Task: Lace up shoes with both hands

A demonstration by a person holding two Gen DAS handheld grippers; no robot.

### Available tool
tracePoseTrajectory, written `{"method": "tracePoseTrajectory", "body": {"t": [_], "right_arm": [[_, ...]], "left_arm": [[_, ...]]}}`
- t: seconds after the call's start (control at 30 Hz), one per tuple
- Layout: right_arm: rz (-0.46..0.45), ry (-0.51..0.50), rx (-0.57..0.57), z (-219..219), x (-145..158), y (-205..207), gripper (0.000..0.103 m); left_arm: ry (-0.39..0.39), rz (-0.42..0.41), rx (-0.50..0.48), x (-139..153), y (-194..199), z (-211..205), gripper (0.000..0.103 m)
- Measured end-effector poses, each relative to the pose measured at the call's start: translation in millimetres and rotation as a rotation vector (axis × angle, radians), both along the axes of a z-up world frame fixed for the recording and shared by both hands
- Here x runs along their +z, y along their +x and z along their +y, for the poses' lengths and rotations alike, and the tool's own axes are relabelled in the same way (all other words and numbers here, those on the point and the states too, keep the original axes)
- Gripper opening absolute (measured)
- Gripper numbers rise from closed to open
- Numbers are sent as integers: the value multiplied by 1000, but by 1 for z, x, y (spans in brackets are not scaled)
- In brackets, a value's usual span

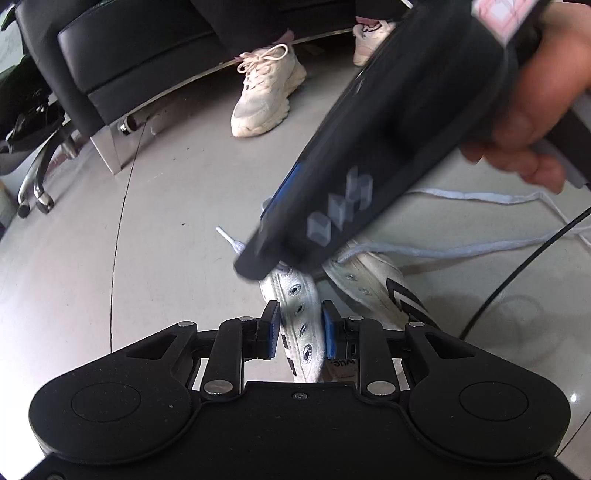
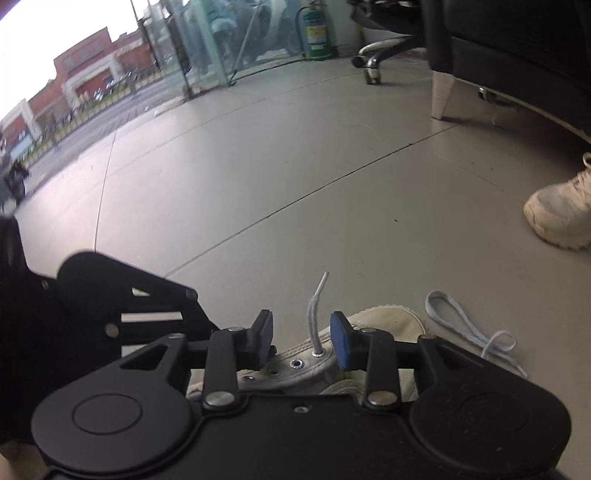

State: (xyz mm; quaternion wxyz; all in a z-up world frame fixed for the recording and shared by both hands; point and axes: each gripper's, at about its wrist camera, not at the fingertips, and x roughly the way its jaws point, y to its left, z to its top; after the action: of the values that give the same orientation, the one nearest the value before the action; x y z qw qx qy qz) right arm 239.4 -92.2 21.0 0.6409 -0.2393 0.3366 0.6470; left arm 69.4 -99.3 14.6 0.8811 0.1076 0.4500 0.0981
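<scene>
A white canvas shoe [image 1: 369, 280] with a black side stripe lies on the grey floor. My left gripper [image 1: 301, 325] is shut on its left eyelet flap [image 1: 301, 306], blue pads pressing both sides. The black body of the right tool [image 1: 369, 147], held by a hand [image 1: 535, 110], crosses above the shoe, blurred. In the right wrist view my right gripper [image 2: 301, 332] stands open. The pale blue lace end [image 2: 316, 306] rises from an eyelet [image 2: 317, 354] between its pads, touching neither. The rest of the lace [image 1: 461, 195] trails over the floor to the right.
A person's cream sneaker [image 1: 264, 99] stands by a black sofa [image 1: 129, 55]. An office chair base [image 1: 37, 177] is at the left, and a black cable [image 1: 517, 273] runs at the right. A lace loop [image 2: 465, 325] lies beside the shoe. A fire extinguisher [image 2: 316, 33] stands far off.
</scene>
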Motion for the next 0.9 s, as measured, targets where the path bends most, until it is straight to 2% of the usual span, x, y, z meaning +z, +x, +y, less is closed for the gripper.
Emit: {"method": "tracePoseTrajectory", "body": {"t": [0.03, 0.07, 0.13, 0.37, 0.43, 0.57, 0.63, 0.67, 0.73, 0.8, 0.87, 0.9], "right_arm": [[-25, -18, 18, 5, -3, -3, 25], [-35, -44, 23, 9, -6, -4, 4], [9, -64, -19, 9, -4, 3, 2], [666, 39, -370, -27, -15, 75, 1], [790, 84, -420, -38, -19, 81, 1], [965, 213, -446, -51, -14, 82, 0], [980, 277, -441, -53, 2, 83, 0], [949, 300, -429, -51, 15, 83, 0], [815, 292, -398, -49, 30, 75, 0], [628, 240, -359, -44, 43, 65, 4], [546, 213, -357, -47, 41, 62, 6], [508, 198, -357, -49, 40, 61, 15]], "left_arm": [[4, 3, -3, -1, 0, -1, 22], [7, 6, -4, -2, 0, -1, 22], [12, 16, -6, -5, 1, -3, 23], [-8, 13, 7, -7, 1, -1, 26], [-6, 14, 3, -7, 2, 0, 26], [-7, 20, 0, -8, 3, 2, 27], [-9, 19, -2, -9, 2, 3, 27], [-9, 21, -3, -9, 2, 3, 27], [-15, 26, 1, -8, 2, 5, 27], [-25, 26, 7, -8, 3, 8, 27], [-33, 21, 13, -3, 1, 12, 27], [-50, 11, 22, 3, -1, 15, 27]]}}
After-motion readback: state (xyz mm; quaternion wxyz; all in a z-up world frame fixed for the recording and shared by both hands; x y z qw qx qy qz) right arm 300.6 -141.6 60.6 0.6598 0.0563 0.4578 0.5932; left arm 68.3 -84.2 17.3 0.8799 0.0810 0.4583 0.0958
